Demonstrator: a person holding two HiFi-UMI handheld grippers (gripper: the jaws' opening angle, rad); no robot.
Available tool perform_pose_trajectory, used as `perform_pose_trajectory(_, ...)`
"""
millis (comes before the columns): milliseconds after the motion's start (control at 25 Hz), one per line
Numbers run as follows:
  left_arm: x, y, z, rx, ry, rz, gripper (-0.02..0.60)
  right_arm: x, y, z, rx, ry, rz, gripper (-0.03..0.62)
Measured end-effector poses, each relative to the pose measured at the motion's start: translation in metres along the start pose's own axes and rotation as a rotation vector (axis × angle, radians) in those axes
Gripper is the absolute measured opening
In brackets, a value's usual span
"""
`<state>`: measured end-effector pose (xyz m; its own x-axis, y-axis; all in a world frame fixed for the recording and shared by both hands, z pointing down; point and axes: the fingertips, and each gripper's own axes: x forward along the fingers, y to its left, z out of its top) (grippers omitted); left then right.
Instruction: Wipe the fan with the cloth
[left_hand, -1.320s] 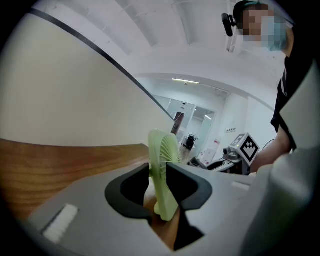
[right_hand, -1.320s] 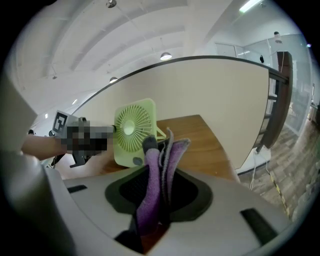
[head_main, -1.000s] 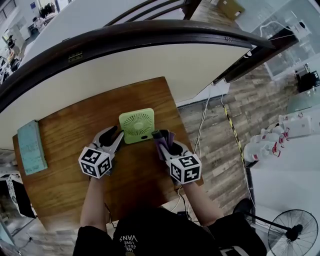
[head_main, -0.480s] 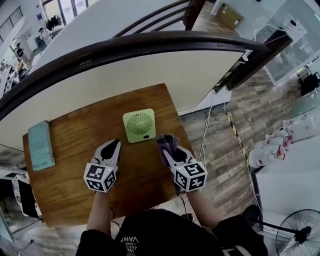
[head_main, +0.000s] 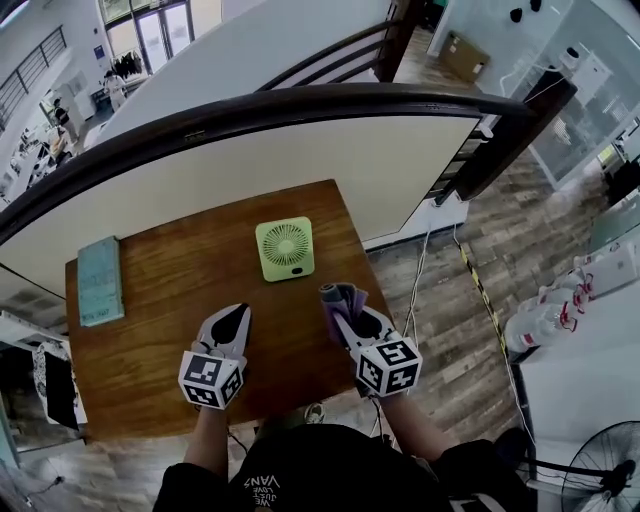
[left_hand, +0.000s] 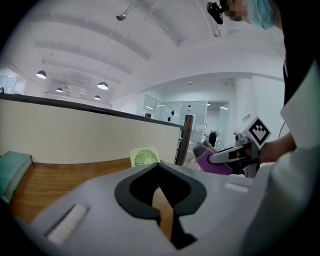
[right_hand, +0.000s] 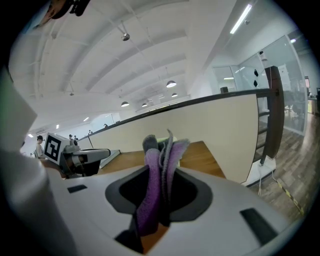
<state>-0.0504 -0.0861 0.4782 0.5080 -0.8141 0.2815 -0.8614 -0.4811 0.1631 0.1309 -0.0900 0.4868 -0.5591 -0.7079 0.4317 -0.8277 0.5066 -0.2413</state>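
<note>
Standing near the far edge of my brown table (head_main: 150, 280), the green fan (head_main: 285, 248) turns its round grille toward me. My left gripper (head_main: 232, 318) is pinched shut with nothing in it. My right gripper (head_main: 345, 310) squeezes the purple cloth (head_main: 338, 298), whose folded end sticks out forward, toward the fan.

The table (head_main: 160, 300) top is seen as brown wood with visible grain and a low satin sheen. The fan (head_main: 285, 248) housing is formed in pale green plastic, matt, with a finely slotted grille. The cloth (head_main: 338, 297) is shown as purple and grey fabric with a soft, fuzzy pile. The shells of the left gripper (head_main: 236, 311) and right gripper (head_main: 350, 318) are finished in smooth light grey plastic, with dark matt inserts around the jaws. The floor (head_main: 450, 310) is laid in grey-brown wood-grain planks.
</note>
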Motion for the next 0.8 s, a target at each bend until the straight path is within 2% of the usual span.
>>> perform_pose_trajectory(520,-0.048,-0.064,-0.015,-0.02,0.009,-0.004,0.011,-0.061,0.02,-0.015,-0.009,-0.036,0.029,0.11)
perform_pose_trajectory(800,-0.068,-0.084,-0.027,-0.027,0.01,0.013,0.011,-0.081,0.028,-0.029,-0.013,-0.035,0.046,0.11)
